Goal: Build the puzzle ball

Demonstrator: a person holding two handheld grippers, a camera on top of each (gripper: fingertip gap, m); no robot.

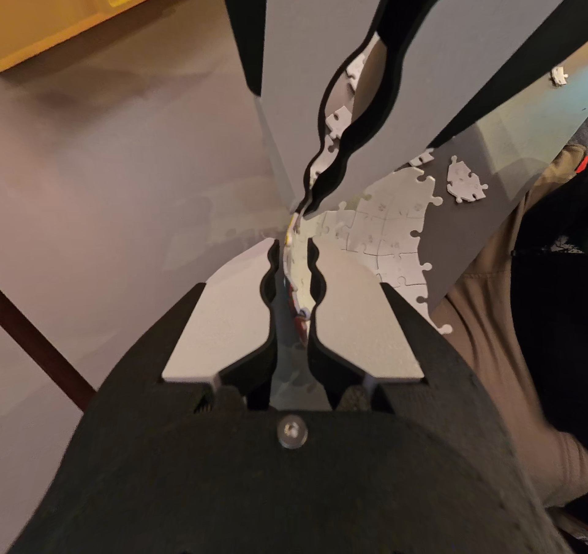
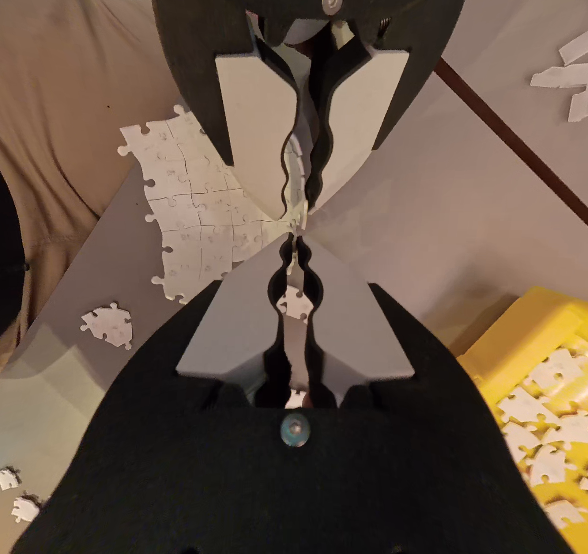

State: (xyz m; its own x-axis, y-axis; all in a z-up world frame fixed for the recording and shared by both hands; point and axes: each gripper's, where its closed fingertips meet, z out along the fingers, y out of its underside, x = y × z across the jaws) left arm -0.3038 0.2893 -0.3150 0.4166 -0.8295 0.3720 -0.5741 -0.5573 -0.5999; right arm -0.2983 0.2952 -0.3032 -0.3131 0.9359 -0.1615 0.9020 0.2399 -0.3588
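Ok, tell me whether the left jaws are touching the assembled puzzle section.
Touching. The left wrist view shows the left gripper with its jaws closed on the curved edge of the assembled puzzle section.

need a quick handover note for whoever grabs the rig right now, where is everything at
Left gripper: jaws shut on the edge of the curved assembled section, held above the table.
Right gripper: jaws shut on a single piece, tip to tip with the left, at the section's edge.
On the grey table: a small joined cluster and a few loose pieces. Yellow bin holds many more pieces.
Done: one curved patch of many pieces joined, blank side facing the cameras.
Left: seat this piece, then add the cluster and the bin's pieces; the ball is far from closed.
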